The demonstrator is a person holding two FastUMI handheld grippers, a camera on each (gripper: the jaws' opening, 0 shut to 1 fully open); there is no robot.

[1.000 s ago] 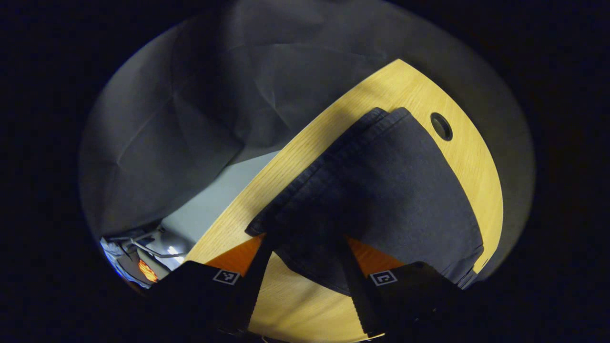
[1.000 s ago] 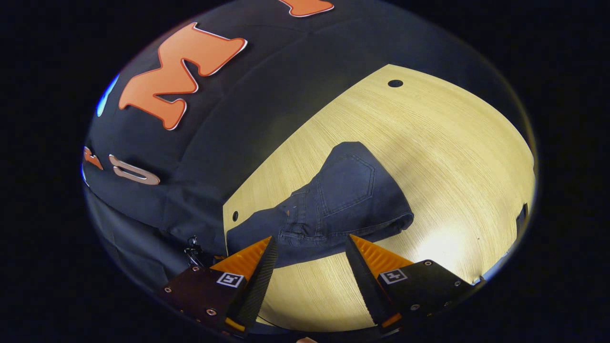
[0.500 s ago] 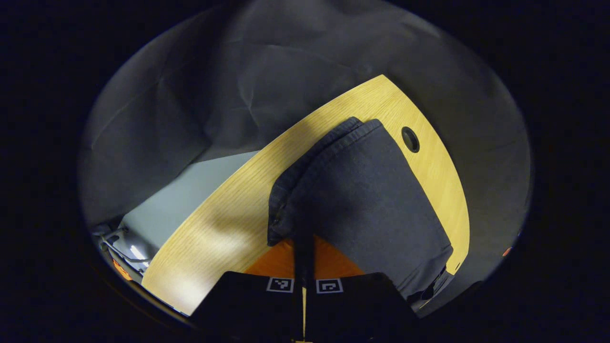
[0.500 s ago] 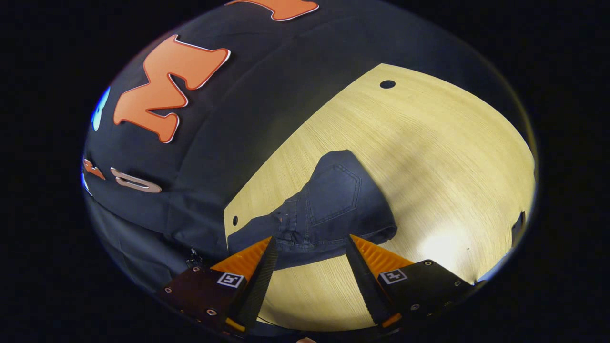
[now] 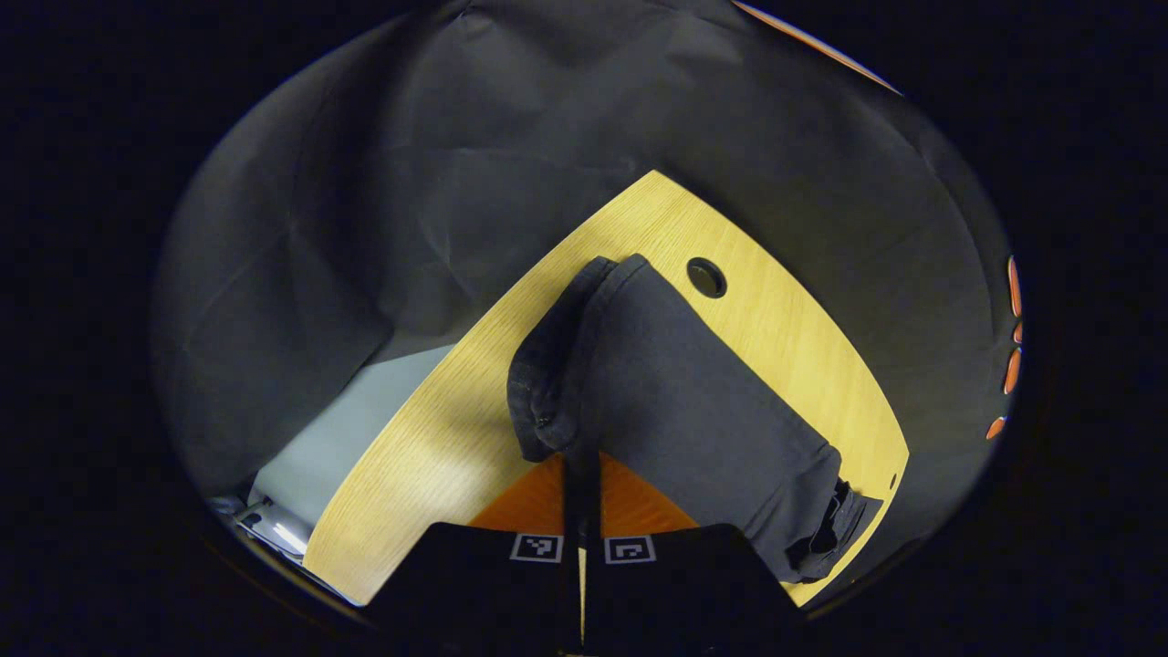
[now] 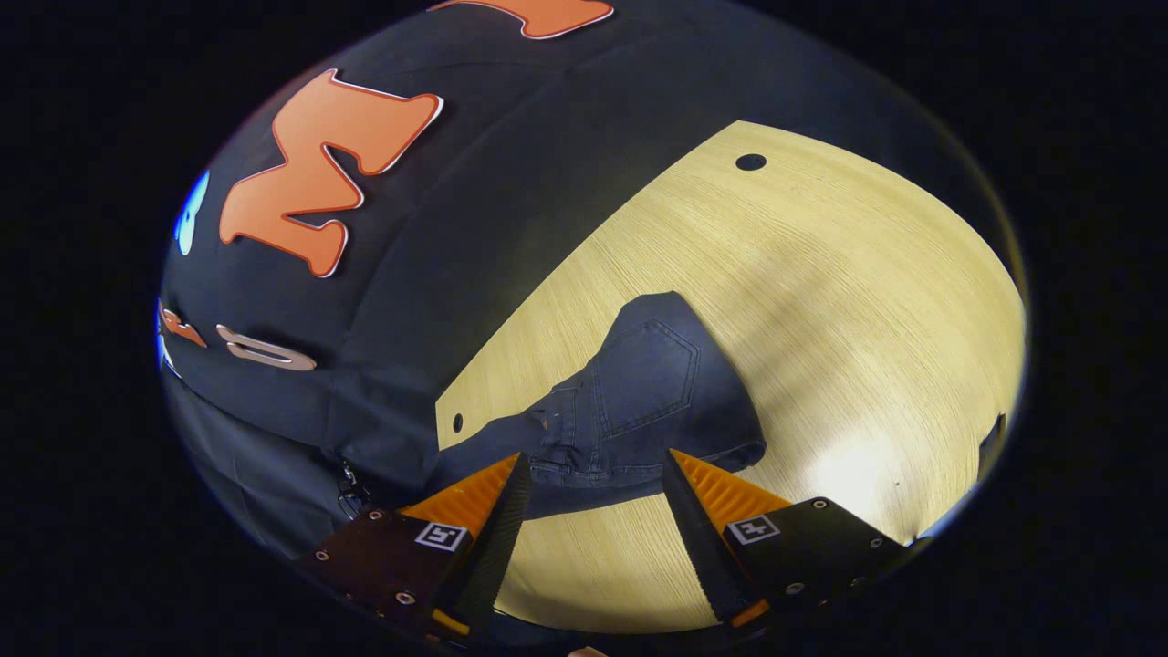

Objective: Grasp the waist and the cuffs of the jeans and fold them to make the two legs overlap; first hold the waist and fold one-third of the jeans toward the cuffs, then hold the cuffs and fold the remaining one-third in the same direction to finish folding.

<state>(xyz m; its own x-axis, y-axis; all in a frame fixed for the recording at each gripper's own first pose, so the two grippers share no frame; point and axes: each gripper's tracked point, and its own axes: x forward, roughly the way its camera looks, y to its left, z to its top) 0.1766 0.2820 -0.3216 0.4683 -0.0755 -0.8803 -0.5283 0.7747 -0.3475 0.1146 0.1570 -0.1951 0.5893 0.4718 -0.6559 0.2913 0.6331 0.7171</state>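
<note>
Jeans: the dark blue denim jeans (image 5: 693, 401) lie folded at frame centre on your light wooden table (image 5: 429, 429); back pocket up in the right gripper view (image 6: 639, 392).
Left tool (image 5: 581, 465): your fingers are pressed together, pinching the bunched cuff end at lower centre.
Right tool (image 6: 593, 520): spread wide, gripping nothing, hovering beside the waist.

One pair of jeans (image 6: 630, 401) is counted on one table (image 6: 867, 301). Two round holes (image 6: 750, 162) are seen in the table in the right gripper view. Two tools (image 6: 593, 538) are counted.
</note>
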